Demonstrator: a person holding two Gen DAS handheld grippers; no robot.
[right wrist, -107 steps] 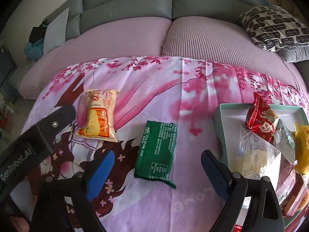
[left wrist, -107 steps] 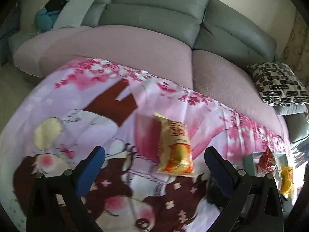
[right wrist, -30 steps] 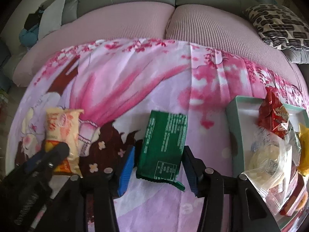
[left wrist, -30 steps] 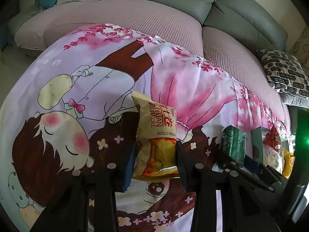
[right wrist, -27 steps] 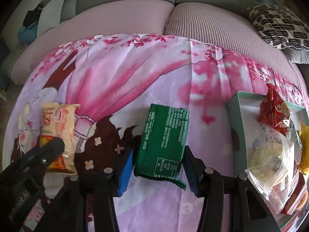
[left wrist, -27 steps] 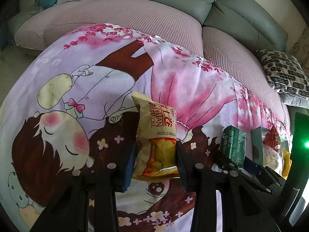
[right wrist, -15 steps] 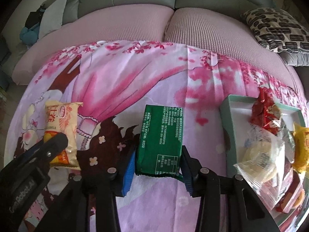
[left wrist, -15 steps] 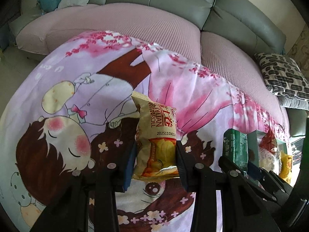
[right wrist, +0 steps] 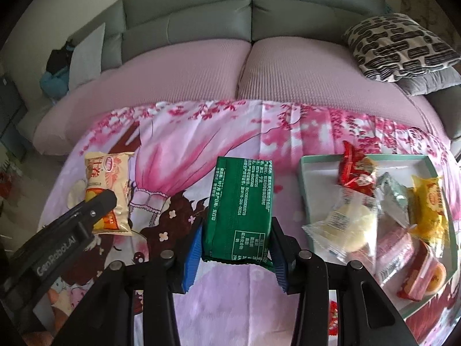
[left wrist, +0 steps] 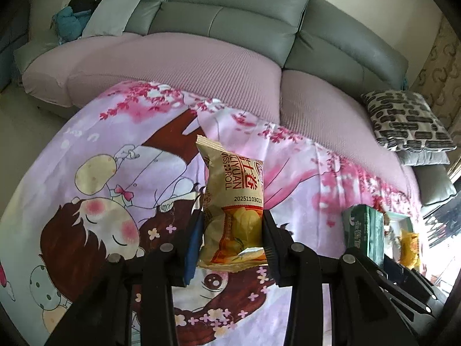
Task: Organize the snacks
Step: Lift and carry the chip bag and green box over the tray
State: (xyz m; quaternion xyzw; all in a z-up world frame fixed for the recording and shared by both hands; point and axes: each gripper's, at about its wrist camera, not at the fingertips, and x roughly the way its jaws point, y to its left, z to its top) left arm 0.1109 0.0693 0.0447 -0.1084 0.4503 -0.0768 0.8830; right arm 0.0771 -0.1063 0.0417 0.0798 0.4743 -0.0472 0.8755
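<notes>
My left gripper (left wrist: pixel 232 239) is shut on a yellow Swiss roll packet (left wrist: pixel 234 201) and holds it above the pink cartoon cloth. The packet also shows at the left in the right wrist view (right wrist: pixel 108 184). My right gripper (right wrist: pixel 234 245) is shut on a green snack pack (right wrist: pixel 240 204), lifted off the cloth; it also shows at the right in the left wrist view (left wrist: pixel 363 230). A teal tray (right wrist: pixel 306 190) to the right holds several snacks, among them a red packet (right wrist: pixel 357 170) and a yellow packet (right wrist: pixel 426 207).
The pink cartoon cloth (left wrist: pixel 115 190) covers the table. A grey and pink sofa (right wrist: pixel 201 66) runs along the far side, with a patterned cushion (right wrist: pixel 397 46) at the right and a pale pillow (left wrist: pixel 115 11) at the left.
Both grippers have closed on their packets and lifted them off the cloth. The view of both has risen and tilted toward the sofa.
</notes>
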